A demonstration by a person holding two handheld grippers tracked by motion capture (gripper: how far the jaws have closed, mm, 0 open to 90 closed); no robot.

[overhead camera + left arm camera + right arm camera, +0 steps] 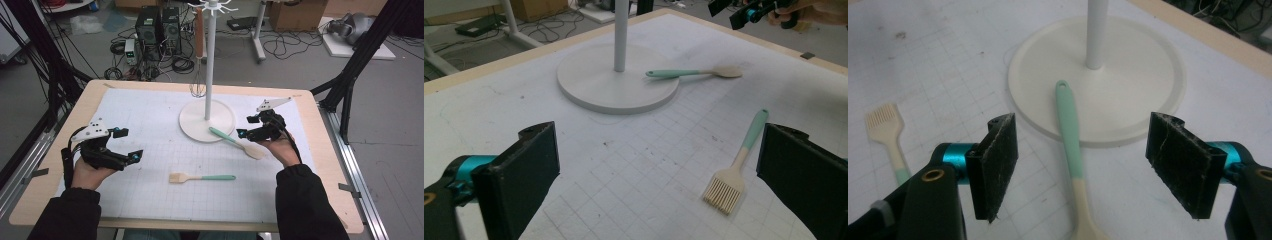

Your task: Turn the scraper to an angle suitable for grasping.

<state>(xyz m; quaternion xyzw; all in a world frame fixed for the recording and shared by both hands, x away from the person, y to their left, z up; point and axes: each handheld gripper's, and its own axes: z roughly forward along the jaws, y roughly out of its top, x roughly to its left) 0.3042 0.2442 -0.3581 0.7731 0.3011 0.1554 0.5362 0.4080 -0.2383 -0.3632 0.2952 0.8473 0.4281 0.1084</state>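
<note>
My right gripper point(243, 134) hangs over the spoon point(235, 142), jaws wide apart, pads on either side of the handle and not touching it; nothing held. In the right gripper view the spoon point(1071, 150) runs up between the jaws, green handle end lying on the stand base point(1128, 85), pale bowl end toward me on the mat.

The stand base point(192, 122) sits mid-table, its pole point(209, 60) upright, a whisk point(198, 75) hanging on the far side.

My left gripper point(127, 145) sits well apart at the left of the mat point(150, 190), jaws also wide and empty. In its own view the brush point(736, 167) lies between the jaws farther off, bristles toward me, green handle pointing away.

The brush point(200, 177) lies flat near the mat's middle, apart from the spoon. Table point(50, 200) edge bare wood around the mat.
</note>
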